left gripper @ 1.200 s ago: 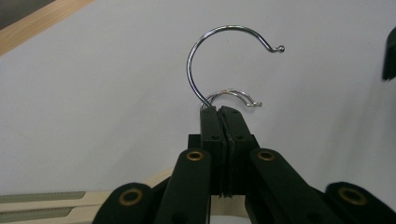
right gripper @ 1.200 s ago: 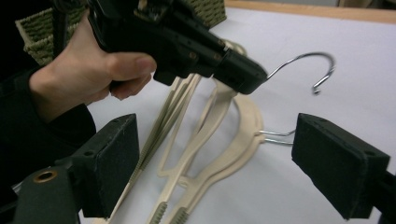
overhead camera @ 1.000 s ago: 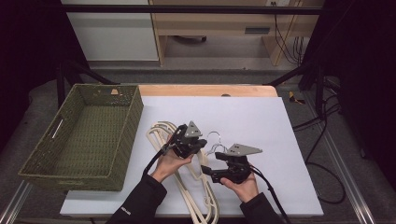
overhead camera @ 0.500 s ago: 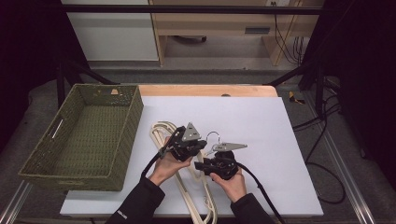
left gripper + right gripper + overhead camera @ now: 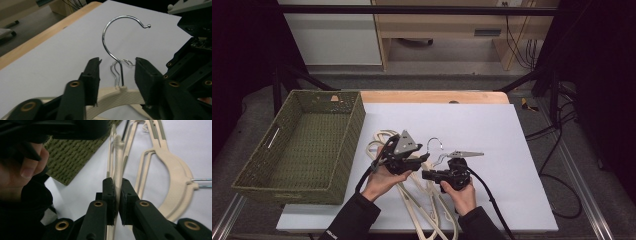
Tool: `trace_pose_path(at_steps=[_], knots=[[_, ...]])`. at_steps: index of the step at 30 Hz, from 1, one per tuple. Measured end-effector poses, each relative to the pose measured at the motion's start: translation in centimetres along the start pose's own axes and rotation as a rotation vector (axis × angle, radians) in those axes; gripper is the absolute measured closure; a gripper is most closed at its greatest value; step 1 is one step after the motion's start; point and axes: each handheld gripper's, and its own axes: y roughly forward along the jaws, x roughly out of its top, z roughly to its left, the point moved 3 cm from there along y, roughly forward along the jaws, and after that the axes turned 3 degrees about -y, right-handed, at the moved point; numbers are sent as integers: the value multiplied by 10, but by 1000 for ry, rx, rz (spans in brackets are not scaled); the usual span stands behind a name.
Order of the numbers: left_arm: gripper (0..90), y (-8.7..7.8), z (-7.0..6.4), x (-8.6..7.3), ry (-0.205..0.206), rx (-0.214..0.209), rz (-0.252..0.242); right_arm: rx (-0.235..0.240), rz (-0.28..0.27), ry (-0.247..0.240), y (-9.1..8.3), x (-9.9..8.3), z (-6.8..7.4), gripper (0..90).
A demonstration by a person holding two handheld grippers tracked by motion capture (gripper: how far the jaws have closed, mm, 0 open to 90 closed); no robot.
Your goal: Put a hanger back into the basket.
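Green woven basket point(image 5: 302, 145) at table's left, on white sheet point(image 5: 492, 130). Just right: cream hangers point(image 5: 422, 195) piled mid-table. Left gripper point(image 5: 117, 75) jaws apart, straddling top hanger's neck below chrome hook point(image 5: 110, 37). Right gripper point(image 5: 116, 195) clamped on cream hanger arm.

Left gripper point(image 5: 424, 158) sits at lower centre of the high view, jaws parted. Right gripper point(image 5: 426, 175) lies just right, jaws pressed nearly together.
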Motion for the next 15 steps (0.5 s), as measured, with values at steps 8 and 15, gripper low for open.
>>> trace_pose_path(at_steps=[8, 15], knots=[[261, -50, 16, -14, -76, -15, -44, 40, -13, -24, -12, 4, 8, 869], [168, -64, 13, -41, -72, -54, -12, 68, 31, -177, -27, 10, 19, 869]])
